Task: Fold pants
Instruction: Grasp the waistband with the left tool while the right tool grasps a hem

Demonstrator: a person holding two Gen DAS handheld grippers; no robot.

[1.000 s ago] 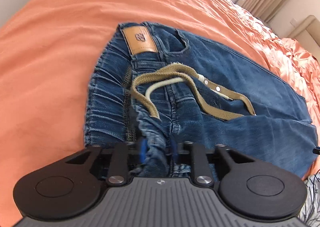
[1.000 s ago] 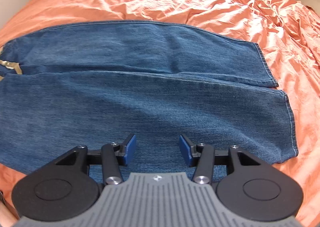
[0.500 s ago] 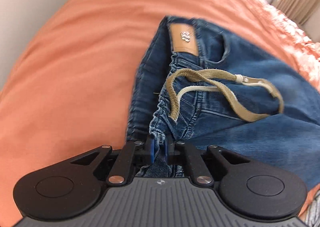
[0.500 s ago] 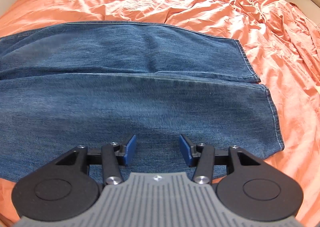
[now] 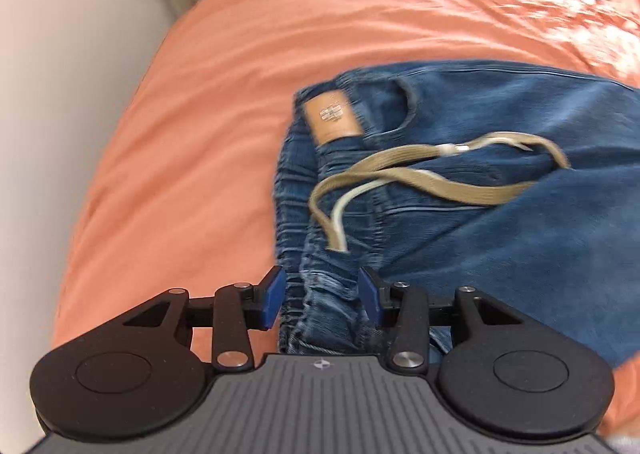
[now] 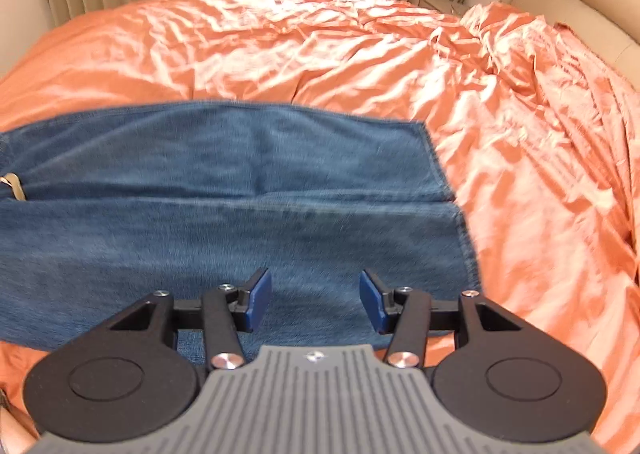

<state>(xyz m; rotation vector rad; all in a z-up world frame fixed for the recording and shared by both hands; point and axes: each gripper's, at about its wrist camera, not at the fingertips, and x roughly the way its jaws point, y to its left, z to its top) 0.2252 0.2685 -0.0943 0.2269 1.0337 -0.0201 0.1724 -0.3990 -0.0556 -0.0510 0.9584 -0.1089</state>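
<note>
Waistband let go, both claws free above the laid-out pants

Left wrist view: the left claw (image 5: 320, 300) has just been opening and stands half-wide, the gathered waistband (image 5: 320, 310) between the pads but no longer pinched; the drawstring (image 5: 404, 178) should be tucked clear before the next grip. Right wrist view: the right claw (image 6: 316, 304) is held wide and empty over the pants (image 6: 224, 222), spread on the bed (image 6: 320, 50); the hems (image 6: 460, 230) are best squared first.

The left gripper (image 5: 320, 296) jaws have just opened off the pants' (image 5: 500, 222) waistband; both grippers have lifted.
</note>
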